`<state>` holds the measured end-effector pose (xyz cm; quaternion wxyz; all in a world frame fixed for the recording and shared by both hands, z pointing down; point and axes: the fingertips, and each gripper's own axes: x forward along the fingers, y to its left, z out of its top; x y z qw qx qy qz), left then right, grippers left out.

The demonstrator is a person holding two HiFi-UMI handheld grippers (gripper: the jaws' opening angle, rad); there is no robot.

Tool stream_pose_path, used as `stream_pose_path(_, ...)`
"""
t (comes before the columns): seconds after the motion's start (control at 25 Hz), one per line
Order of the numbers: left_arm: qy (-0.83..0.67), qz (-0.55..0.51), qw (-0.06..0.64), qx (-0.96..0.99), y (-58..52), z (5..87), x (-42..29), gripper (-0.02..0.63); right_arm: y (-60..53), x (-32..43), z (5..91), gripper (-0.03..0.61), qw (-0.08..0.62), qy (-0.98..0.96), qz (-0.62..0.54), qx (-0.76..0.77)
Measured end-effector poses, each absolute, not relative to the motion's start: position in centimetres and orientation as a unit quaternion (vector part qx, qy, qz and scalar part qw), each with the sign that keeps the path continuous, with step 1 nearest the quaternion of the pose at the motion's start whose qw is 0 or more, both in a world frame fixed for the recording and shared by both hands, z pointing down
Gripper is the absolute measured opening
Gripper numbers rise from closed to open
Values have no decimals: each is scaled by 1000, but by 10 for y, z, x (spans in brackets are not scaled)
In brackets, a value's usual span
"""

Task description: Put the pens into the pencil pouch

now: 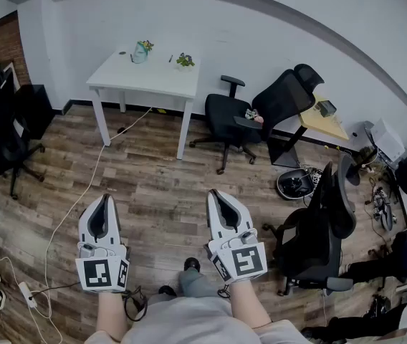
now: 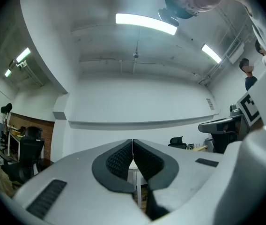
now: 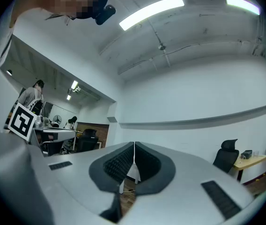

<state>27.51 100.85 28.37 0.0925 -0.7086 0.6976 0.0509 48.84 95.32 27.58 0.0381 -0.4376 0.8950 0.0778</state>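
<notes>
White-grey left gripper point(image 1: 105, 201): hovering over the floor, clenched, gripping nothing
White-grey right gripper point(image 1: 215, 193): hovering clenched too, empty

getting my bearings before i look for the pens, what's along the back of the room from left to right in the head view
black chair → white table → black office chair → tilted-back black chair → yellow desk
</notes>
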Motion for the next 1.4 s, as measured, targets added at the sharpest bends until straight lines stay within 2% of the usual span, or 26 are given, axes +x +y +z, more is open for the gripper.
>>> stream_pose_path(0.64,695,52,92,-711,1004,284,271,25,952,484,277,28,34,892,79,-443)
stream_pose_path(0.92,693,50,97,-712,985,284,270,25,934,482,278,28,58,900,57,-428)
stream_pose_path(1.4,712,44,118,-691,857,279,240,25,787,448,282,28,70,911,60,-402)
